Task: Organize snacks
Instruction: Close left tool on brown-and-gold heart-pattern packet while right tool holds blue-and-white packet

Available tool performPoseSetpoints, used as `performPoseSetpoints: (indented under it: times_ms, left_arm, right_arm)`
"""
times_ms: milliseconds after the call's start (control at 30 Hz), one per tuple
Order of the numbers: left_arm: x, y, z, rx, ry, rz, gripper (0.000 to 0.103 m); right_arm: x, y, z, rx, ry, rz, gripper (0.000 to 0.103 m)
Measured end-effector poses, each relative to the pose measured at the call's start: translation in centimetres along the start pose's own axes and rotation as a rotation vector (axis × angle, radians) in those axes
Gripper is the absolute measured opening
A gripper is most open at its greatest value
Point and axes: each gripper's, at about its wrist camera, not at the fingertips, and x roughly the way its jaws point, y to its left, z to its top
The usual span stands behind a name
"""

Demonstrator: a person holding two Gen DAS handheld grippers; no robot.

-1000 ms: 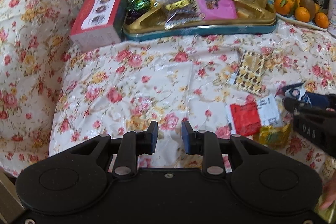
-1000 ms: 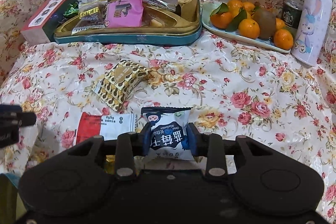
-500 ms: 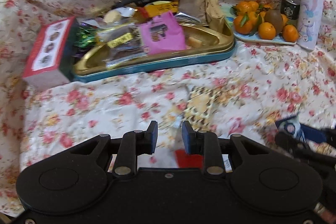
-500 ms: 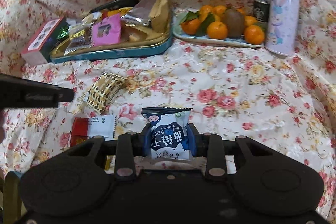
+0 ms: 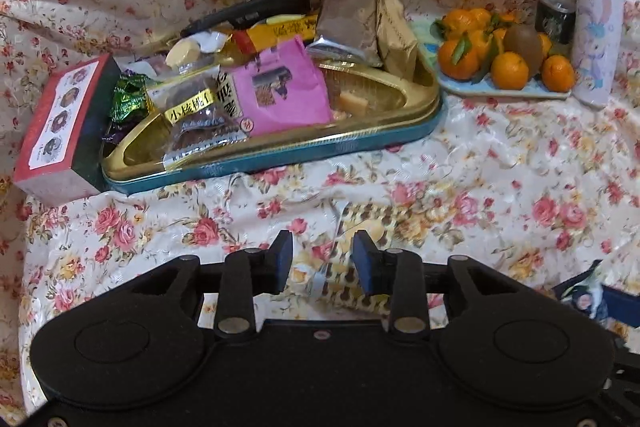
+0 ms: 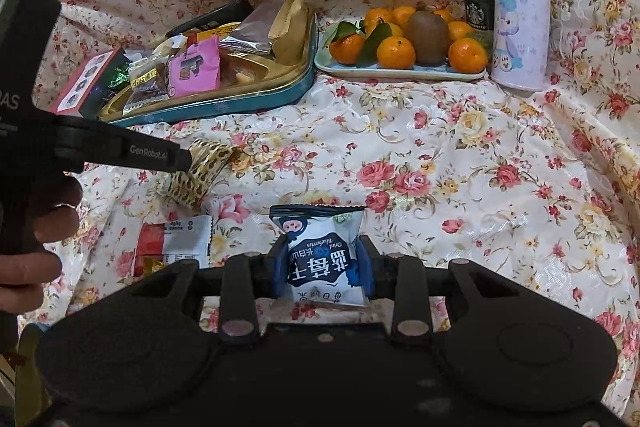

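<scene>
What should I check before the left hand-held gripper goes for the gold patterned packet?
1. Left hand-held gripper jaws opening, nothing between them: ok.
2. Gold patterned packet lies just past its fingertips, on the cloth: ok.
3. Right hand-held gripper clamped on the blueberry packet: ok.
4. Tin tray has bare space at its front: ok.
5. Red and white packet clear of the path: cannot tell.

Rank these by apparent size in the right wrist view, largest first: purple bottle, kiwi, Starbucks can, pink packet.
1. purple bottle
2. pink packet
3. kiwi and Starbucks can: unsure, since the bottle and fruit hide part of the can.
</scene>
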Motion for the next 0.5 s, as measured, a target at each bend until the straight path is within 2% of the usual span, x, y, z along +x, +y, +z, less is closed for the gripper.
performPoseSetpoints:
  times_ms: [100, 267, 500]
  left_arm:
    - [0.0, -0.4, -0.1, 0.018, -0.002, -0.024, 0.048]
    - [0.9, -1.1, -0.1, 0.032, -0.032, 0.028, 0.056]
    - [1.2, -1.5, 0.1, 0.03, -0.045, 0.024, 0.056]
  right_arm:
    - [-0.1, -0.2, -0.1, 0.007, -0.002, 0.013, 0.035]
    - [0.0, -0.2, -0.1, 0.016, 0.0, 0.019, 0.035]
    - [0.1, -0.2, -0.3, 0.015, 0.006, 0.027, 0.035]
